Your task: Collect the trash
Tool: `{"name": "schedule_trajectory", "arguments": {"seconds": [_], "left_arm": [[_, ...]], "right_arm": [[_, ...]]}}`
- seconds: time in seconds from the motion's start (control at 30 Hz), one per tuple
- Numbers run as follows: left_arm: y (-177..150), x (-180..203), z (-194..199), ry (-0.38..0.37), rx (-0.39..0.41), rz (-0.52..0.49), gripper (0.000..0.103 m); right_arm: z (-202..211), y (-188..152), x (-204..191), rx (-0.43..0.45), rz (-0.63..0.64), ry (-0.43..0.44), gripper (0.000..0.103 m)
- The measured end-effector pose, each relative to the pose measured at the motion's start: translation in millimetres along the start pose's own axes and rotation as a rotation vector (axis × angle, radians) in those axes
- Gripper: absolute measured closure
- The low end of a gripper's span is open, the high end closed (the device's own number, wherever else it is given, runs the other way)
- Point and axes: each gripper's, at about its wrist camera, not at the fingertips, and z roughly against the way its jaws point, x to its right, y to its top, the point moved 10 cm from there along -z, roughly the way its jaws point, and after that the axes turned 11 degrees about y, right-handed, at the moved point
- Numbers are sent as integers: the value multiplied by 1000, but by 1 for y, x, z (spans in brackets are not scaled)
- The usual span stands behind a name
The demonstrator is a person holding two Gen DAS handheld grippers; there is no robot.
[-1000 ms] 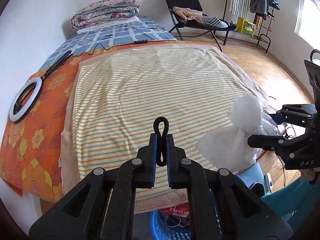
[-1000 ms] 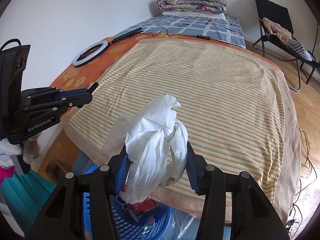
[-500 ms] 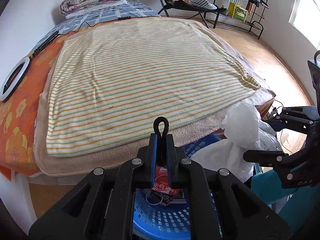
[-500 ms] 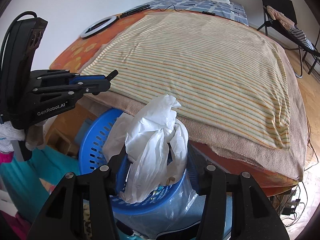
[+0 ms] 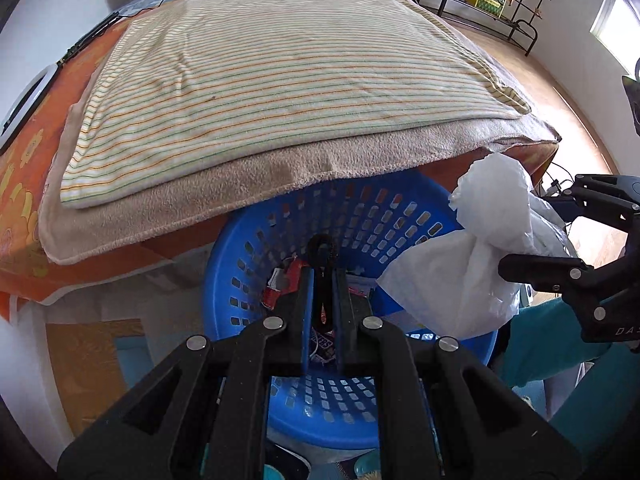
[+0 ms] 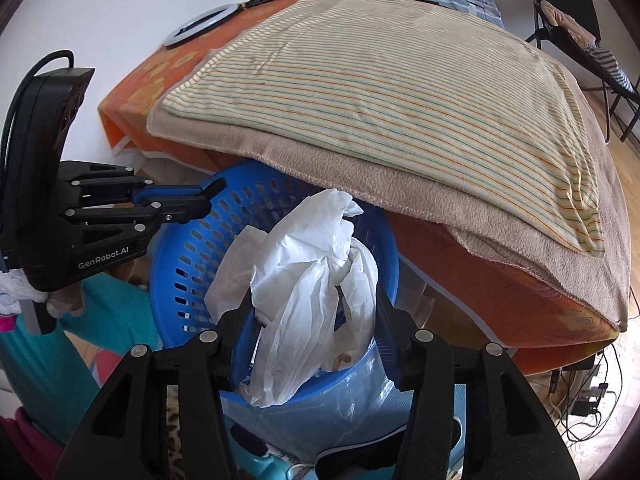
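While angled steeply over the blue basket [image 5: 256, 256]: left jaws pinching a black loop [image 5: 322, 252], right jaws around a white bag [image 6: 308, 292].

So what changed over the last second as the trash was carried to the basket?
Both tools came off the bed and dropped over the blue basket. The left tool stays shut on the black loop; the right tool still carries the white plastic bag. Nothing released yet; the striped blanket is unmoved.

Both wrist views look steeply down, close over the shared blue basket [image 5: 420, 216] (bed [image 6: 400, 92] beyond).
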Motion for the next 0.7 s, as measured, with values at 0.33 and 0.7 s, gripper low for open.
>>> {"name": "schedule_trajectory", "arguments": {"seconds": [0.33,0.7], "left_arm": [[-11,-4,-11,12,-32,5,94],[-9,-8,-13,31,-37,9,56]], "right_arm": [[-14,-8,-3,-41,12,-9,51],[-29,-9,-3,-82,16,-39,43]]}}
